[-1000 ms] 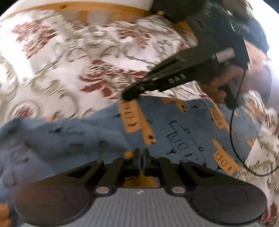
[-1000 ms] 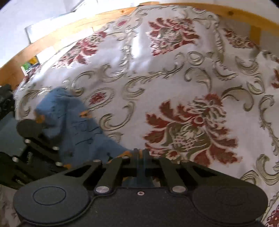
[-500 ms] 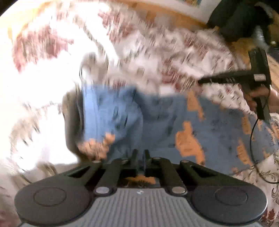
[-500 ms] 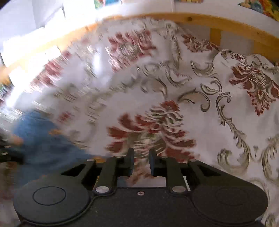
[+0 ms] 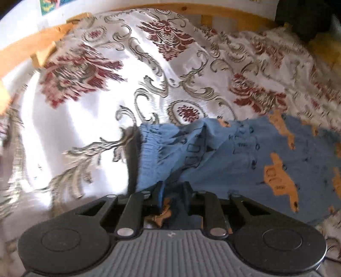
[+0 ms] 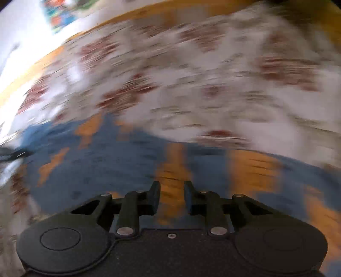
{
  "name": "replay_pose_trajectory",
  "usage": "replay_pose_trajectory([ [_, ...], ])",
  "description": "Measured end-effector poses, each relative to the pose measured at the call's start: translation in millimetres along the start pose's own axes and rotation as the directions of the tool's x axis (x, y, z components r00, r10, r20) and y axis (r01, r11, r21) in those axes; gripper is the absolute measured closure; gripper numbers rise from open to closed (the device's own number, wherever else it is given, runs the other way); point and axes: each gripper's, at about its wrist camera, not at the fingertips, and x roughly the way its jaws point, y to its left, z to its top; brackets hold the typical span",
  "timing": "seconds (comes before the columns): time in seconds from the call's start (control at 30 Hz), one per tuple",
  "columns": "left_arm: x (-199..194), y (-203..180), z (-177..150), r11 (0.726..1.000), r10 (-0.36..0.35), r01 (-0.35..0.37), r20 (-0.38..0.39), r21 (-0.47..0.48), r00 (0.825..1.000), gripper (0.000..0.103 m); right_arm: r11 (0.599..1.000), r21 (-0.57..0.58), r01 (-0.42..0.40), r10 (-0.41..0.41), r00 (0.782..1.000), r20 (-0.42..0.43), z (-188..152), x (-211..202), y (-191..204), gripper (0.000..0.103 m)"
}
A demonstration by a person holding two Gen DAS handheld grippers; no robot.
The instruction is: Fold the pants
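Pants (image 5: 245, 155) in blue cloth printed with orange patches and dark outline drawings lie spread on a bed, over a white bedspread (image 5: 170, 70) patterned with red medallions and grey-green scrolls. From the left wrist camera the garment runs from the middle of the frame to the right edge, its gathered, rumpled end lying near the centre and throwing a dark shadow onto the bedspread at its left side. The left gripper (image 5: 172, 195) sits at the near edge of the garment with its two fingers parted by a narrow gap; a bunched bit of blue and orange fabric lies between them, though whether the fingers actually pinch it cannot be told from this angle. A wooden bed frame (image 5: 49, 42) curves round the far side of the bedspread, with a pale wall beyond. The right wrist view is heavily smeared by motion blur. It shows the right gripper (image 6: 172, 194) with its fingers spread apart and nothing between them, poised over the same pants (image 6: 119, 157), with the bedspread (image 6: 213, 70) stretching beyond and a colourful picture (image 6: 61, 15) on the wall at upper left.
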Motion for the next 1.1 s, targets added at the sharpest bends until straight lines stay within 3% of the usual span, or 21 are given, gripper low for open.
replay_pose_trajectory([
  [0.07, -11.1, -14.2, -0.5, 0.997, 0.073, -0.073, -0.01, 0.024, 0.997, 0.077, 0.987, 0.083, 0.139, -0.142, 0.989, 0.034, -10.0, -23.9, -17.3, 0.033],
  [0.1, -16.7, -24.8, -0.2, 0.992, 0.119, -0.119, -0.011, 0.043, 0.993, 0.071, 0.977, 0.128, 0.169, -0.178, 0.982, 0.06, -16.8, -38.0, -25.0, 0.026],
  [0.17, -32.6, -40.1, -3.0, 0.985, 0.165, -0.166, 0.019, 0.047, 0.986, 0.032, 0.955, 0.211, 0.207, -0.234, 0.966, 0.112, -29.0, -63.7, -34.1, 0.018],
  [0.2, -40.6, -54.7, 0.2, 0.982, 0.176, -0.179, 0.059, 0.056, 0.983, 0.026, 0.939, 0.261, 0.224, -0.267, 0.953, 0.141, -36.3, -75.5, -37.6, 0.016],
  [0.27, -51.7, -81.5, 10.1, 0.984, 0.122, -0.137, 0.129, 0.114, 0.984, 0.023, 0.896, 0.367, 0.25, -0.332, 0.926, 0.181, -51.7, -92.9, -46.6, 0.014],
  [0.33, -55.6, -117.0, 30.1, 0.979, -0.007, -0.026, 0.161, 0.202, 0.987, 0.023, 0.848, 0.473, 0.241, -0.367, 0.91, 0.194, -65.1, -103.6, -53.9, 0.014],
  [0.4, -55.0, -157.7, 56.1, 0.949, -0.162, 0.11, 0.158, 0.296, 0.974, 0.023, 0.805, 0.556, 0.209, -0.376, 0.904, 0.205, -81.5, -115.6, -61.4, 0.014],
  [0.5, -55.2, -226.1, 100.1, 0.844, -0.402, 0.331, 0.09, 0.423, 0.911, 0.016, 0.745, 0.654, 0.131, -0.367, 0.899, 0.238, -105.0, -122.1, -71.9, 0.01],
  [0.57, -57.8, -276.4, 129.5, 0.766, -0.496, 0.436, 0.003, 0.472, 0.868, 0.014, 0.702, 0.705, 0.097, -0.37, 0.896, 0.245, -113.8, -120.4, -82.4, 0.009],
  [0.63, -62.7, -325.2, 151.0, 0.702, -0.522, 0.485, -0.086, 0.522, 0.848, 0.011, 0.649, 0.76, 0.038, -0.37, 0.888, 0.271, -121.1, -120.8, -92.8, 0.009],
  [0.7, -69.7, -370.2, 163.9, 0.627, -0.512, 0.501, -0.169, 0.596, 0.842, 0.009, 0.594, 0.804, -0.028, -0.361, 0.884, 0.297, -129.4, -121.2, -104.2, 0.009],
  [0.8, -77.3, -428.8, 159.8, 0.49, -0.495, 0.495, -0.238, 0.718, 0.836, 0.007, 0.517, 0.85, -0.104, -0.376, 0.864, 0.335, -138.7, -124.9, -116.6, 0.015],
  [0.87, -70.1, -461.2, 148.3, 0.382, -0.523, 0.499, -0.263, 0.778, 0.811, 0.007, 0.483, 0.868, -0.118, -0.393, 0.856, 0.335, -139.3, -122.9, -120.9, 0.021],
  [0.9, -63.2, -475.3, 142.0, 0.341, -0.539, 0.5, -0.27, 0.796, 0.798, 0.008, 0.475, 0.873, -0.113, -0.399, 0.857, 0.328, -138.9, -121.1, -122.1, 0.023],
  [0.97, -36.0, -501.7, 132.4, 0.316, -0.537, 0.523, -0.305, 0.791, 0.786, 0.016, 0.473, 0.875, -0.1, -0.404, 0.858, 0.316, -139.1, -118.7, -123.0, 0.028],
  [1.0, -22.3, -511.0, 131.3, 0.313, -0.537, 0.559, -0.342, 0.768, 0.771, 0.018, 0.478, 0.874, -0.092, -0.404, 0.86, 0.312, -138.1, -116.7, -123.0, 0.029],
  [1.1, 14.1, -524.8, 132.9, 0.339, -0.558, 0.647, -0.408, 0.683, 0.723, 0.021, 0.447, 0.891, -0.084, -0.418, 0.861, 0.291, -136.5, -111.7, -127.1, 0.044],
])
